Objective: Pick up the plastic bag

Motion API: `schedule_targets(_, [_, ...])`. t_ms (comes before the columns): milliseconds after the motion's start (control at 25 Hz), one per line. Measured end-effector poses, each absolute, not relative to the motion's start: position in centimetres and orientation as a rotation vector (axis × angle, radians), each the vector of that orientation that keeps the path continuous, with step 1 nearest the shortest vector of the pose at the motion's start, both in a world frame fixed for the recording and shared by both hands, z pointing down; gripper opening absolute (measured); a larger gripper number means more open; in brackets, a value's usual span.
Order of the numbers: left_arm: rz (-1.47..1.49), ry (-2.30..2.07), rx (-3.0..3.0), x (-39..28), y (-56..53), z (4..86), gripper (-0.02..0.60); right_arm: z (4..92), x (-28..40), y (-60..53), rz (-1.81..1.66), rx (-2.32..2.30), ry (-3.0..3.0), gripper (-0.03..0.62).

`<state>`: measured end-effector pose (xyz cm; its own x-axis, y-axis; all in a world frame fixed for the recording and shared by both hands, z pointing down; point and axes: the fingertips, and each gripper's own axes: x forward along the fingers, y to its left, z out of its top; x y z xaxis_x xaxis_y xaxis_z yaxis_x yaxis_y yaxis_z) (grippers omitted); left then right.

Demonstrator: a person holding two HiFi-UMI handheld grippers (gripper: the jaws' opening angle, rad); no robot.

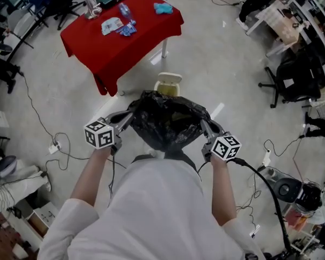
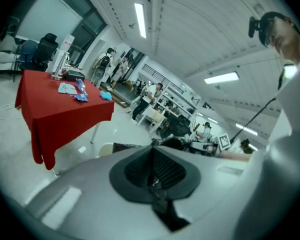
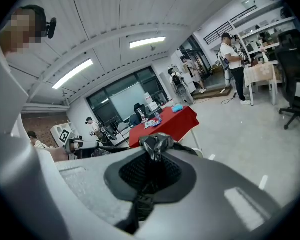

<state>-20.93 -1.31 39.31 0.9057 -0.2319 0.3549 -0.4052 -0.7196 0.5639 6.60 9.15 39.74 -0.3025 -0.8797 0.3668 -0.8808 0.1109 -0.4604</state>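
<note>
plastic bag [image 1: 168, 121] is held up off the floor near a pale bin [image 1: 168, 84], its rim pinched by the left tool [image 1: 130, 115] and right tool [image 1: 205, 125], both clamped on it; the pickup looks essentially done

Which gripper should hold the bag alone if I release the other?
Right, probably. The right gripper clamps a thick bunched wad of the plastic bag; the left gripper pinches only a thin edge.
</note>
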Motion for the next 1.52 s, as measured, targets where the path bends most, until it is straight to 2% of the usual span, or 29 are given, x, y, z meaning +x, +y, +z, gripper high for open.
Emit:
schedule_targets(720, [0.285, -0.529, 2.397, -17.4, 2.0, 37.2, 0.006, 37.2, 9.3, 12.1, 0.902, 1.833, -2.380, 0.001])
schedule_targets(1520, [0.231, -0.585, 2.441, -13.3, 1.8, 34.6, 0.006, 34.8, 13.2, 10.5, 0.834, 1.799, -2.469, 0.000])
